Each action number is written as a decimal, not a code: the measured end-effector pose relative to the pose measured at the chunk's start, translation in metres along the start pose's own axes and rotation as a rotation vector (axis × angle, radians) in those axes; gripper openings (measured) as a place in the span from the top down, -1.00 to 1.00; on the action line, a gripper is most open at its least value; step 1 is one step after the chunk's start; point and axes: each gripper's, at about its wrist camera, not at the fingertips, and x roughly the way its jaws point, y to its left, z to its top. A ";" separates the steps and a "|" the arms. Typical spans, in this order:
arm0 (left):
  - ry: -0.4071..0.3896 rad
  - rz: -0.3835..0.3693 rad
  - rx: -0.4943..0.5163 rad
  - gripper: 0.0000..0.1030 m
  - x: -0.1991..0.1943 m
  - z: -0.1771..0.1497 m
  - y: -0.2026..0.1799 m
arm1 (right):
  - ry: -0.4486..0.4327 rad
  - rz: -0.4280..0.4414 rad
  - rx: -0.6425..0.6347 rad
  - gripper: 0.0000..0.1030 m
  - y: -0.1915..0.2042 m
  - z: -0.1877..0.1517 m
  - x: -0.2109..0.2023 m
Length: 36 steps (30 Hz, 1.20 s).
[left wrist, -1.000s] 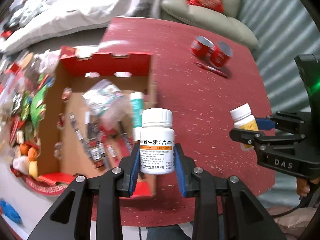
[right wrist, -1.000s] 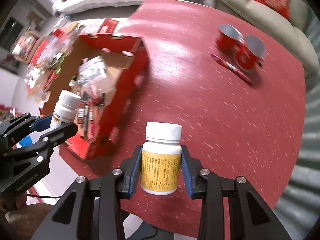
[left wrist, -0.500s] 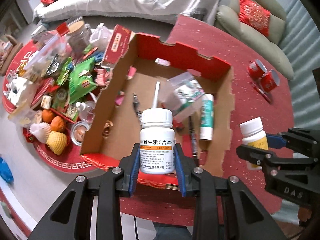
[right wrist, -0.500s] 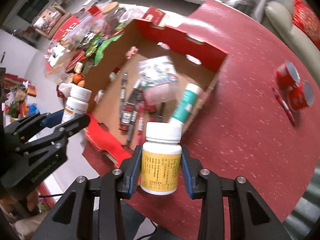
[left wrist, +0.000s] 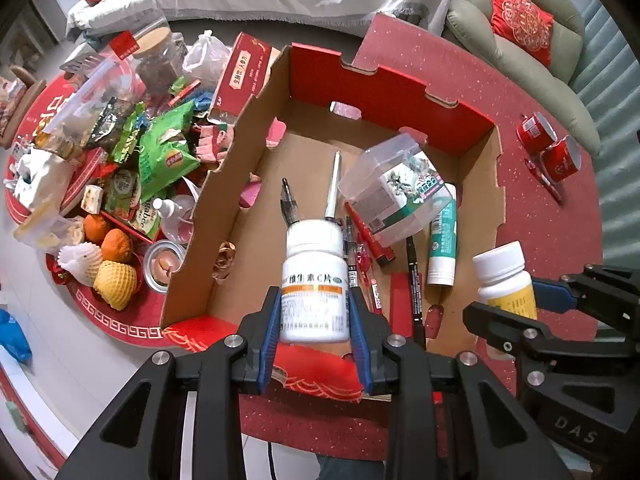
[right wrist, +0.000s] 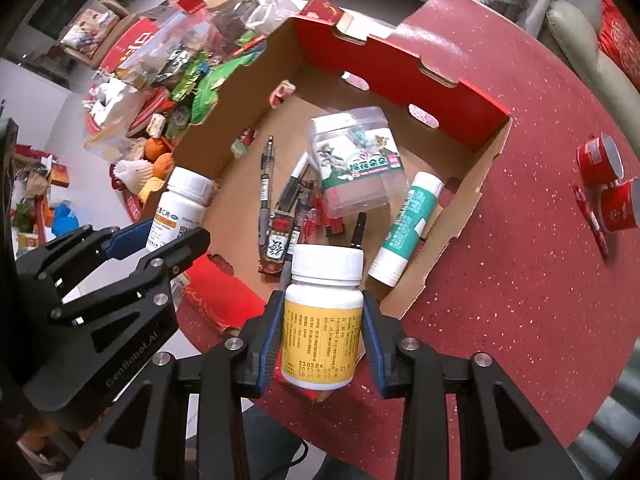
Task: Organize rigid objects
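Left wrist view: left gripper [left wrist: 315,312] clamps the white vitamin bottle [left wrist: 314,280], right gripper [right wrist: 322,328] clamps the yellow-label bottle [right wrist: 322,316], both held above the cardboard box [left wrist: 380,92] ahead of the fingers; transport step judged, next lowering and release inside.

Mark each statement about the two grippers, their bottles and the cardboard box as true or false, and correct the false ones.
1. The left gripper holds a white vitamin bottle. True.
2. The right gripper is open and holds nothing. False: it is shut on the yellow-label bottle.
3. The cardboard box holds pens and a clear plastic container. True.
4. Two red cups stand inside the box. False: they are outside it, on the red table.
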 end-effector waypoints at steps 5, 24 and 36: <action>0.029 0.005 0.011 0.32 0.013 0.004 -0.005 | 0.024 -0.006 0.012 0.26 -0.002 0.005 0.011; -0.054 0.072 0.050 -0.99 -0.003 0.008 0.000 | -0.004 -0.090 0.029 -0.69 -0.024 0.002 -0.004; -0.070 0.015 0.021 -0.99 -0.018 -0.004 0.001 | -0.021 -0.055 0.087 -1.00 -0.032 -0.016 -0.019</action>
